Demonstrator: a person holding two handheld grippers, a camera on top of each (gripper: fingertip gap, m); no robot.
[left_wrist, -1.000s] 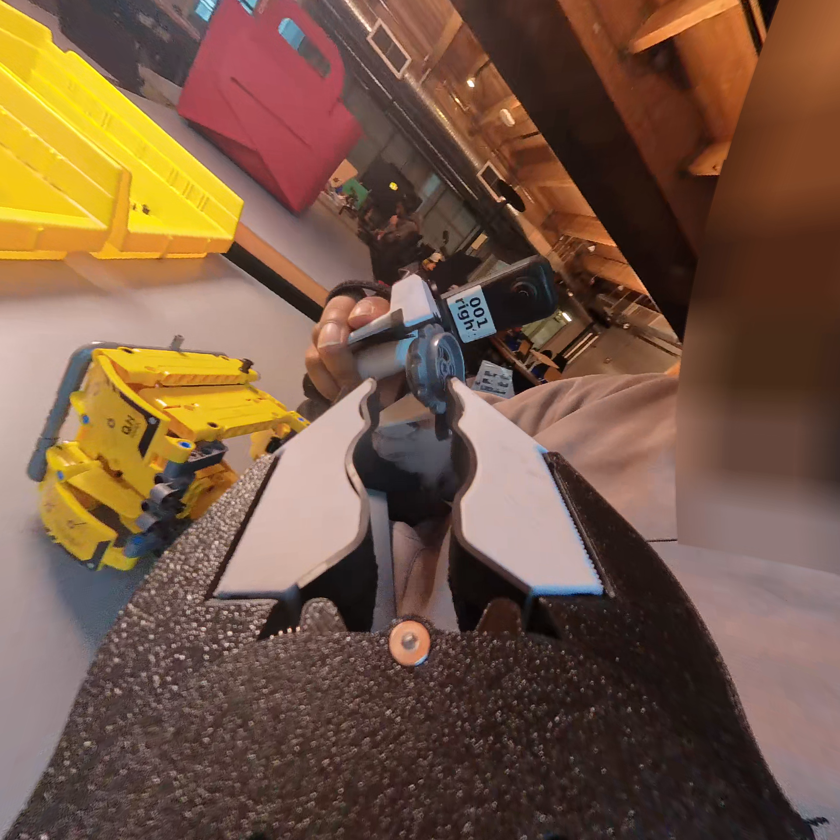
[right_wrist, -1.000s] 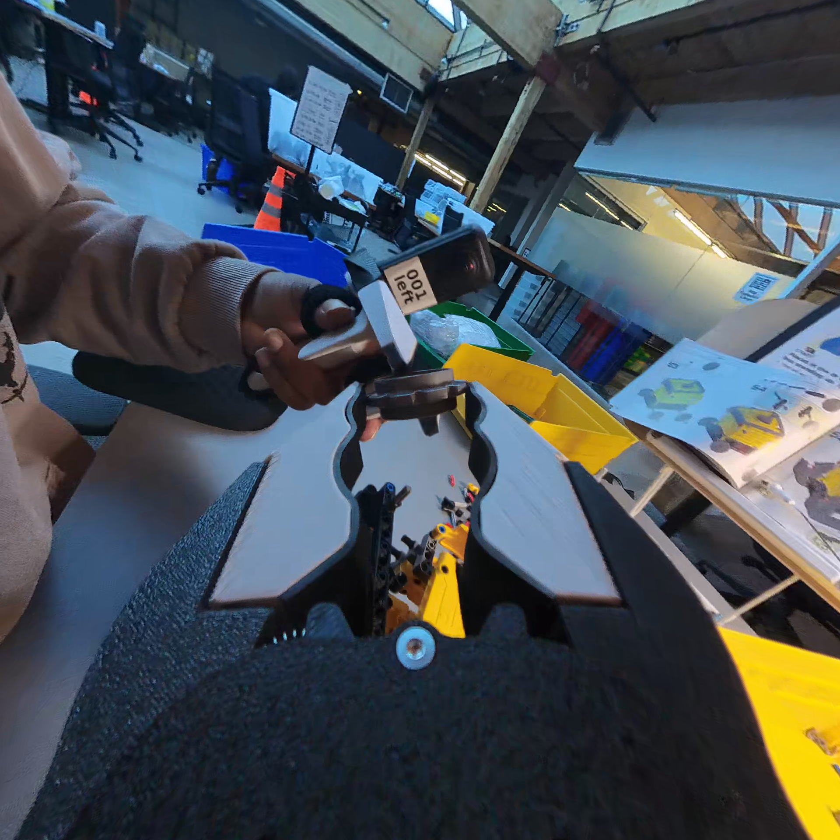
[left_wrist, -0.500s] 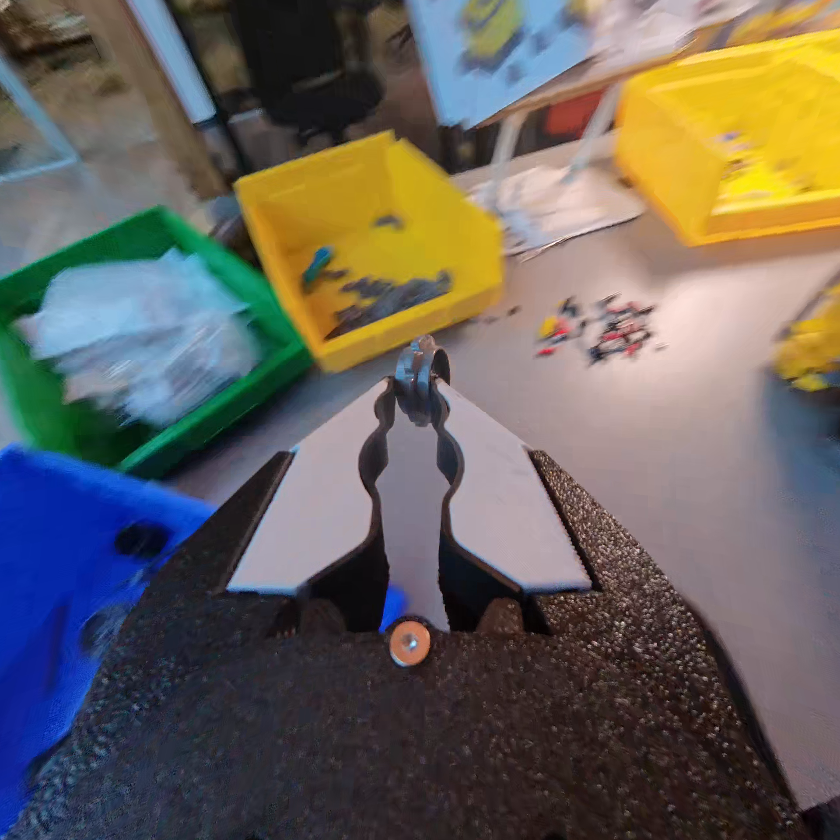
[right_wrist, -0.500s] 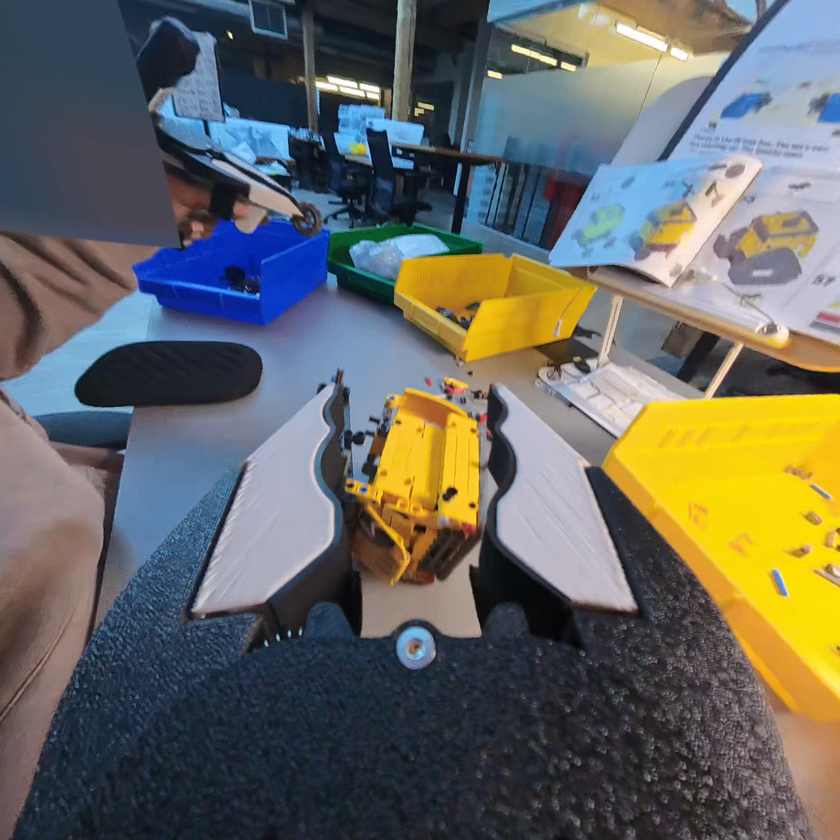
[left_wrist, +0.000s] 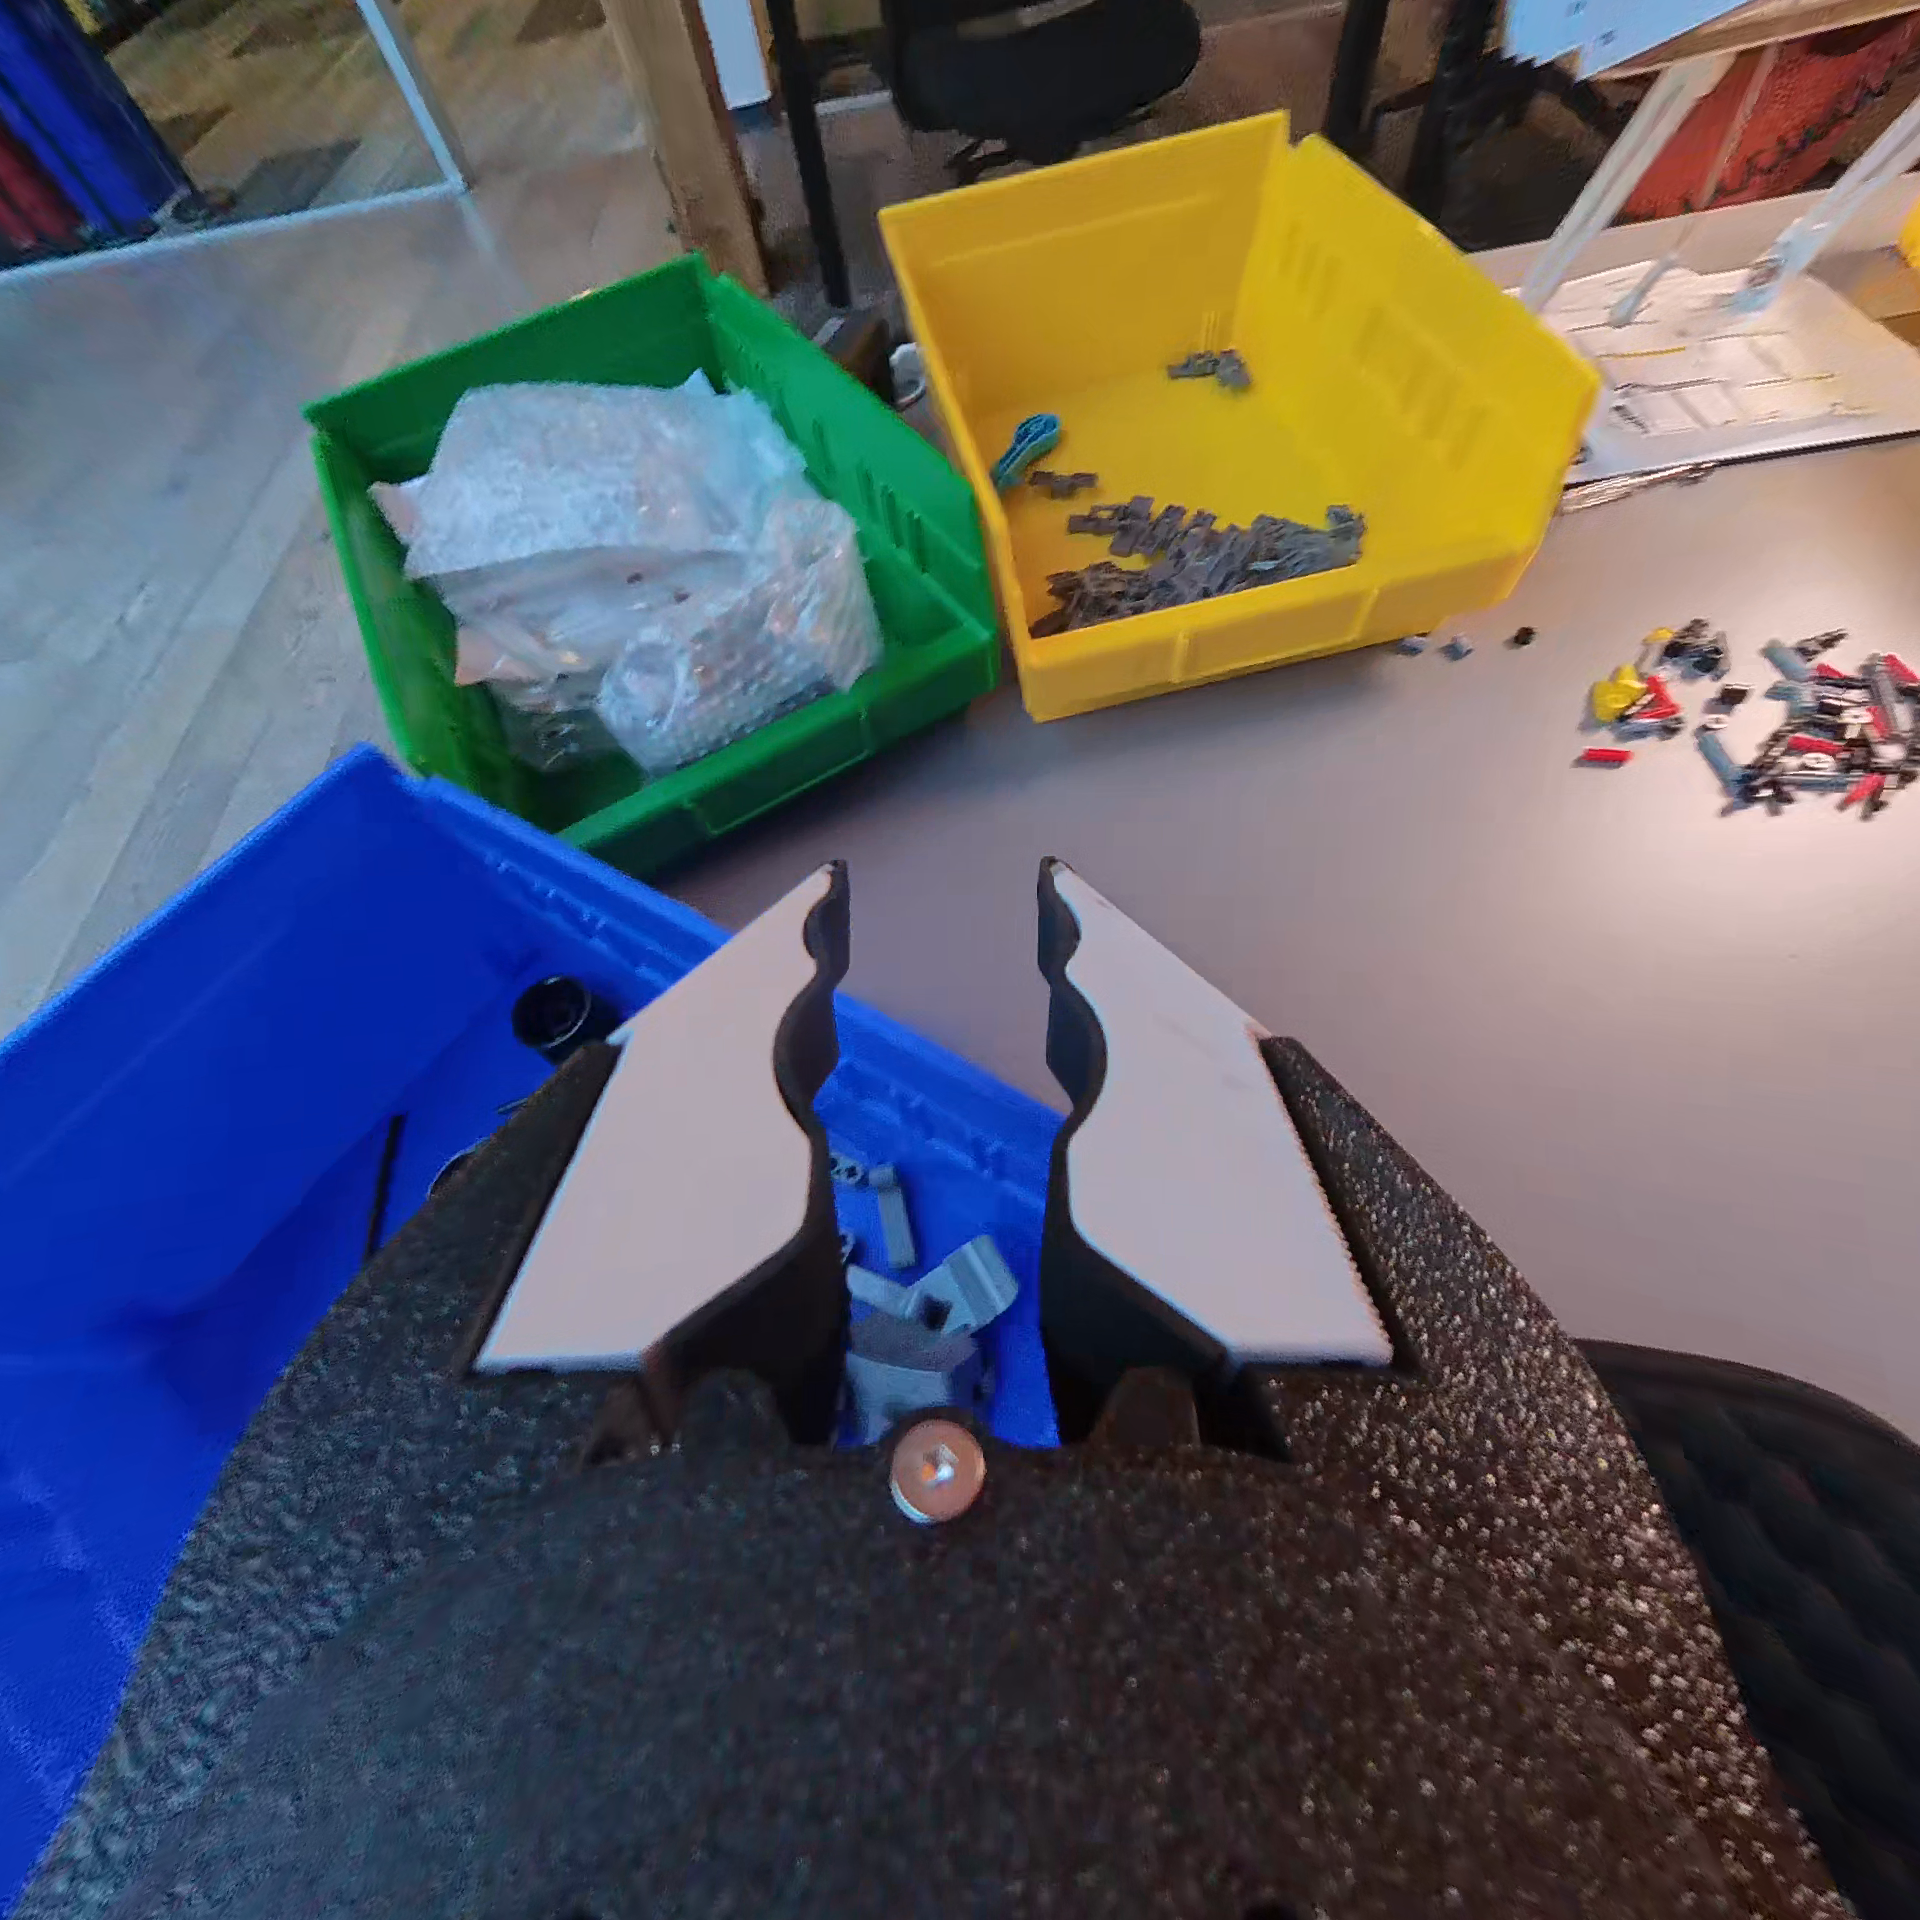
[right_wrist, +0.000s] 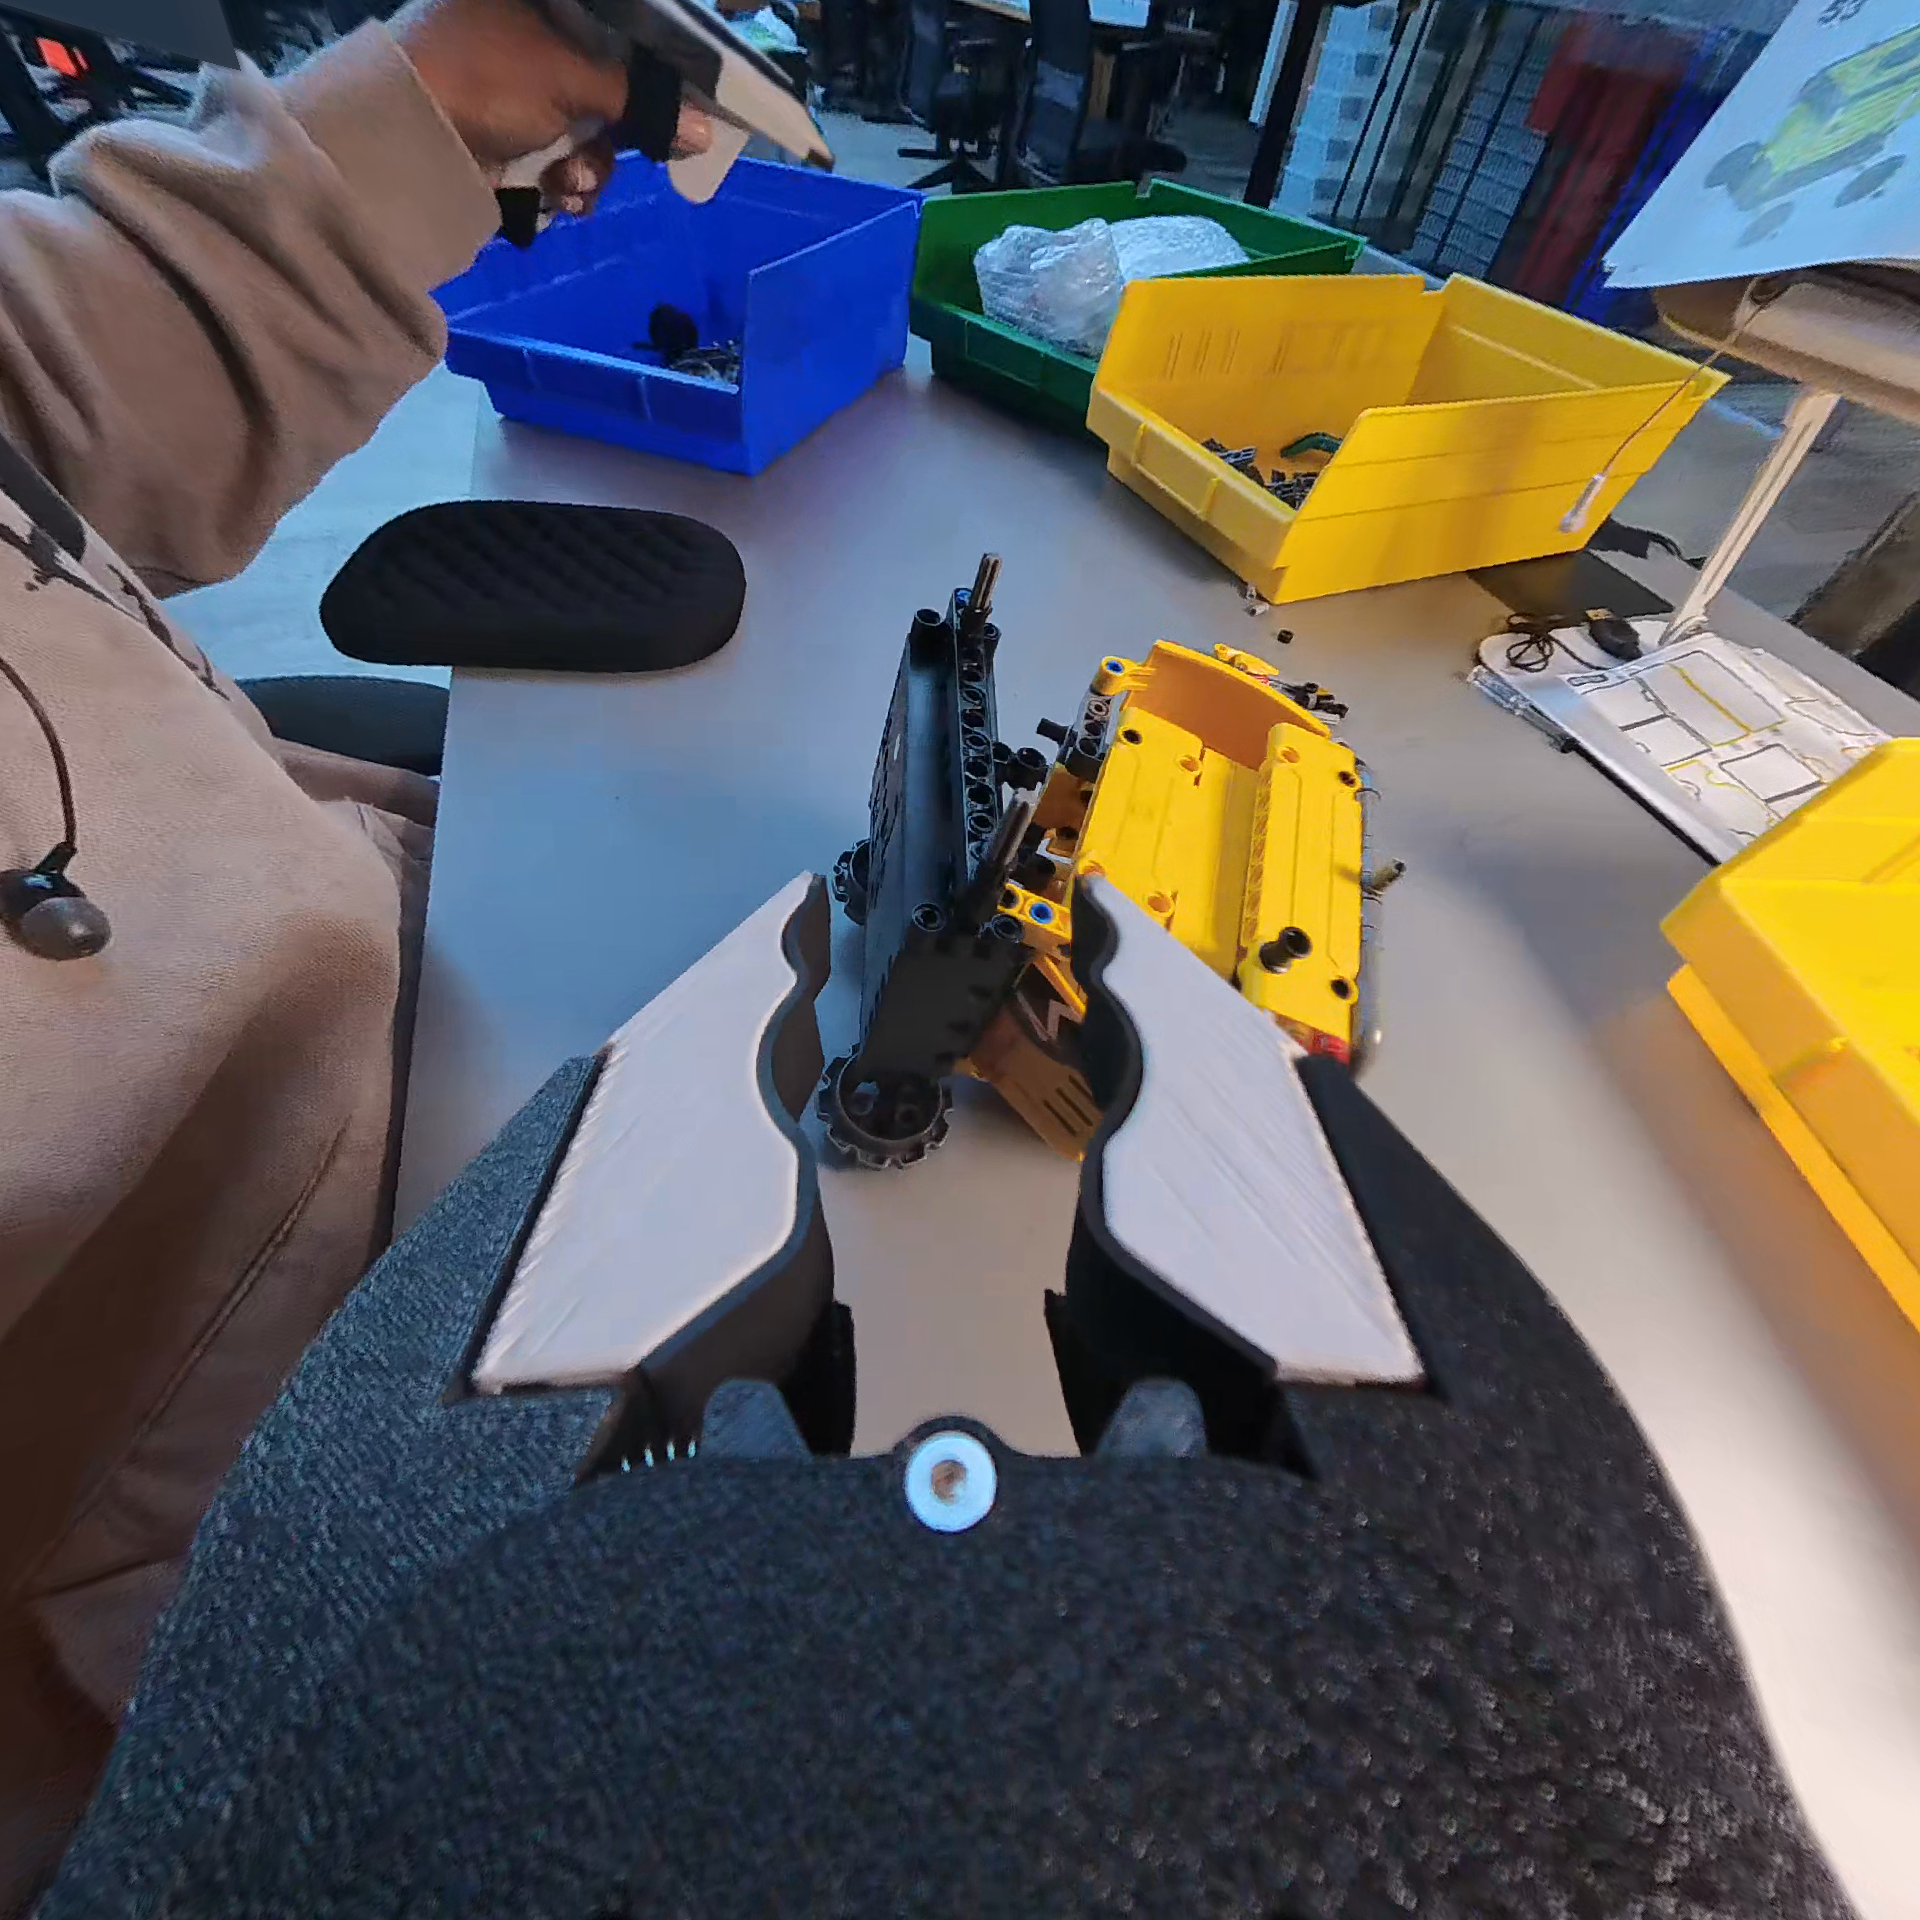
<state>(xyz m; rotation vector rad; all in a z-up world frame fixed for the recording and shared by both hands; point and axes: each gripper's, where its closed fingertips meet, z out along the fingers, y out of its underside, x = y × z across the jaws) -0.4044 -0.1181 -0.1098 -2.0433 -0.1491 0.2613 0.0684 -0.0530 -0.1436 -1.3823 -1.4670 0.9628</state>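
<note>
My left gripper (left_wrist: 938, 868) is open and empty, hanging over the right edge of a blue bin (left_wrist: 260, 1039). Grey brick pieces (left_wrist: 925, 1309) lie in the bin, seen between my fingers. In the right wrist view a hand holds the left gripper (right_wrist: 727, 104) above the blue bin (right_wrist: 810, 291). My right gripper (right_wrist: 948, 883) is open and empty, just above the near end of a yellow and black brick-built vehicle (right_wrist: 1226, 821) lying on the grey table (right_wrist: 623, 831). Its black beam frame (right_wrist: 935, 790) and a toothed wheel (right_wrist: 883, 1117) sit between my fingertips.
A green bin (left_wrist: 644, 301) holds clear plastic bags. A yellow bin (left_wrist: 1434, 343) holds grey pieces. Loose small pieces (left_wrist: 1787, 717) lie on the table. A black pad (right_wrist: 530, 582) lies at the near left edge. Another yellow bin (right_wrist: 1818, 935) and instruction sheets (right_wrist: 1704, 727) are right. Across from one pair of fingers to the other is roughly 50 cm.
My left gripper swung away from the right one with a grey wheel, reached the blue bin and opened; the wheel is gone from it. My right gripper opened and came down close to the vehicle.
</note>
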